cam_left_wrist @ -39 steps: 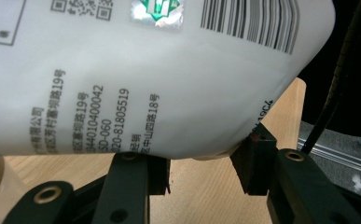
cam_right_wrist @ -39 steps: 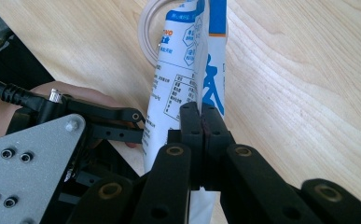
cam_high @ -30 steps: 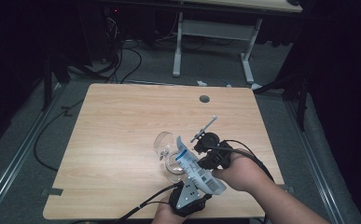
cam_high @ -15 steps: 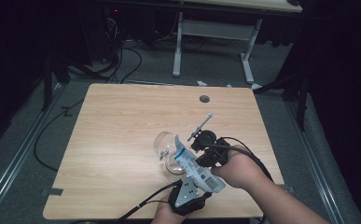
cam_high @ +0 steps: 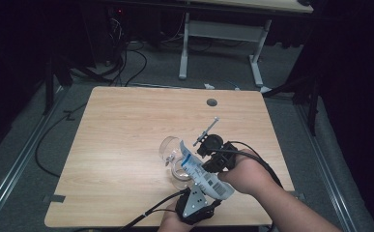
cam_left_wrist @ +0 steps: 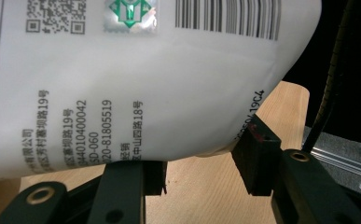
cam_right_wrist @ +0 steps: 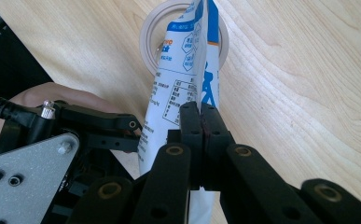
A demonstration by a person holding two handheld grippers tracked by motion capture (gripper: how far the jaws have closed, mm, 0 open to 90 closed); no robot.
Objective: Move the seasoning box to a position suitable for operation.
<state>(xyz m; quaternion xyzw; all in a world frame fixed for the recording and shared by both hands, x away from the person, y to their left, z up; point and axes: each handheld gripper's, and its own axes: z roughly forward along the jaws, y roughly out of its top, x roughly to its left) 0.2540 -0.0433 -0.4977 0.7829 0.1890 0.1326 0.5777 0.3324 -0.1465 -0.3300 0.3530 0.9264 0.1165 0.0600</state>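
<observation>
right gripper (cam_right_wrist: pixel 200 121) pinched flat on pouch (cam_right_wrist: pixel 187 60) edge, pouch mouth over the cup (cam_high: pixel 175 162). left gripper (cam_left_wrist: pixel 199 163) jaws spread under pouch. likely pouring: tilt slowly, keep mouth inside rim.

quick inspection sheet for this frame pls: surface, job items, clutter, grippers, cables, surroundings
Surface: light wood table, with a round hole near its far edge.
Job's things: white and blue printed pouch tilted with its top end at the mouth of a clear glass jar; pouring cannot be told.
Clutter: nothing seen.
Grippers: right gripper shut on the pouch's edge. Left gripper under the pouch's lower end, jaws apart; contact unclear.
Cables: black cable trails from the left gripper over the near edge; another loops over the right hand.
Surroundings: dark room, grey floor, white desk frame and floor cables beyond.
</observation>
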